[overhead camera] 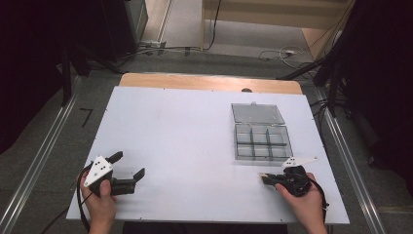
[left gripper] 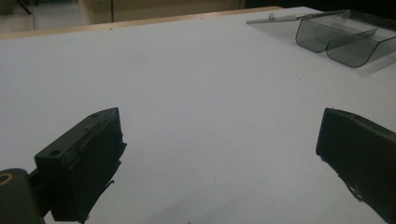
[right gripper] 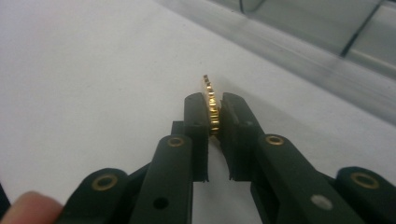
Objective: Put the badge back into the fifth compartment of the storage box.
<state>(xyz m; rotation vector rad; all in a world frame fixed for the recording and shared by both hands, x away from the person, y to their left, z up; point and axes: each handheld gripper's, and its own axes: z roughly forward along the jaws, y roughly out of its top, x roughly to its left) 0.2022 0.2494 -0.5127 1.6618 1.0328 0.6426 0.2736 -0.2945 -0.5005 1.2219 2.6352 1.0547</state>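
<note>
Tabletop (overhead camera: 195, 146): white board, wooden strip along its far edge.
Compartment box (overhead camera: 263, 142): clear grey plastic, six cells, lid (overhead camera: 257, 113) folded open flat toward the far edge; sits on the right half, near the right edge.
Left gripper (overhead camera: 131, 165): near the front left corner, held in the left hand (overhead camera: 100, 202); jaws spread wide apart, nothing between them.
Right gripper (overhead camera: 263, 177): near the front right corner, just in front of the box, held in the right hand (overhead camera: 304, 202); jaws clamped on a gear.
Gear (right gripper: 212, 105): small, brass-coloured, toothed, gripped on edge with its rim standing above the jaw tips.
</note>
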